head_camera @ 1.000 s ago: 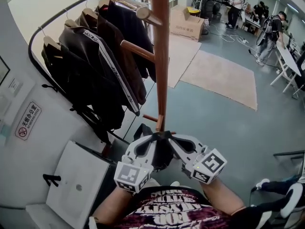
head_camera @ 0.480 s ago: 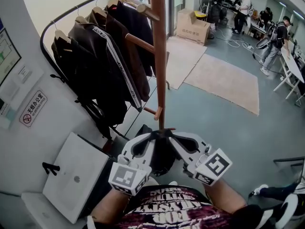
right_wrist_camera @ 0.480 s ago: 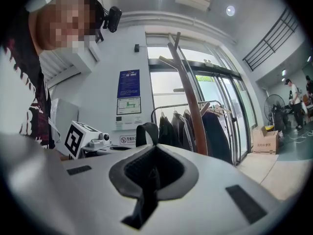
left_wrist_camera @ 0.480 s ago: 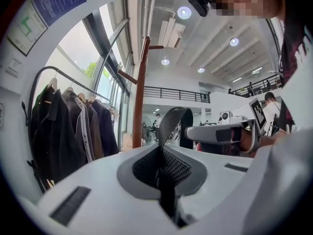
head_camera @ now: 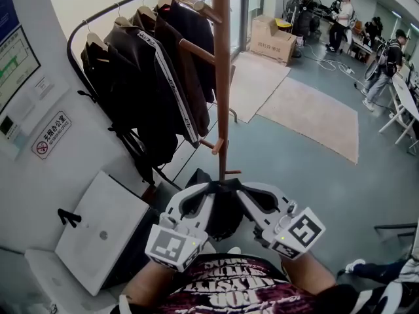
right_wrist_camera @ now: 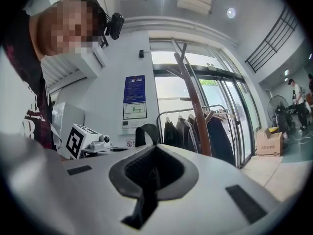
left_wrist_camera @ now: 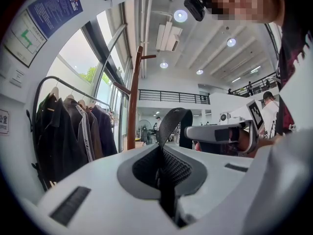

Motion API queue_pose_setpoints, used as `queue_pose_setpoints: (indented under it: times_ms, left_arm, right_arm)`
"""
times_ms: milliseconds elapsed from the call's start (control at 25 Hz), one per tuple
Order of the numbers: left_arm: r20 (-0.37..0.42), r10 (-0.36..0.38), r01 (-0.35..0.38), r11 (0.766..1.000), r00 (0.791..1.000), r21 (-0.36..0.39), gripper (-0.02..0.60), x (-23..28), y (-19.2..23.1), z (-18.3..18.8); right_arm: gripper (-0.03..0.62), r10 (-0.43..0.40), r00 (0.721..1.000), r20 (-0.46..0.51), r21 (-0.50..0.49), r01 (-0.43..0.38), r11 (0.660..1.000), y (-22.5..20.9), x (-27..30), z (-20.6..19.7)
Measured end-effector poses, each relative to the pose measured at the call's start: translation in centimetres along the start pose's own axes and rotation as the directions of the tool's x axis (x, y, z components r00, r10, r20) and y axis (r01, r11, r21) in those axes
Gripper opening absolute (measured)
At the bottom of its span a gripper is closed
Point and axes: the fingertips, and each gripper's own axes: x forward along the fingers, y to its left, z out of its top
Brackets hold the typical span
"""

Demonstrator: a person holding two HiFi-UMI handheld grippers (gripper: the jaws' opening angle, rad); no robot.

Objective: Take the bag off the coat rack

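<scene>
Just changed: both hands have come up a little beside the coat rack [head_camera: 221,77], carrying the strap [left_wrist_camera: 170,126].
Left gripper [head_camera: 211,190]: clamped on that black strap.
Right gripper [head_camera: 239,190]: pinching the same strap.
Bag [head_camera: 222,218]: hanging between them, near the person's chest.
Meaning: likely clearing the lowest peg [head_camera: 233,173]; hard to confirm.

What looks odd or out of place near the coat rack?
Nothing stands out. The coat rack stands upright, the jackets hang evenly, and the left gripper and right gripper each pinch the bag's strap.
</scene>
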Motion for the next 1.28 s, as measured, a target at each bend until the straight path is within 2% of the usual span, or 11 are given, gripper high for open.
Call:
queue_pose_setpoints:
  times_ms: [360,960,1280]
  left_arm:
    - [-0.012,0.007,-0.007,1.000,1.000,-0.002,0.006,-1.7,-0.7,0.7]
    - [-0.007,-0.114,0.114,0.993,0.993,-0.007,0.006,-7.1,-0.5,1.4]
    - [0.004,-0.129,0.129,0.991,0.992,-0.025,0.006,-9.9,0.2,1.5]
  right_arm:
    - [0.008,0.006,1.000,0.015,0.008,-0.006,1.000,1.7,-0.8,0.5]
    - [0.007,-0.132,0.991,0.033,-0.013,0.132,0.991,7.3,-0.3,0.9]
    - [0.007,-0.141,0.990,0.015,-0.027,0.141,0.990,10.6,0.4,0.6]
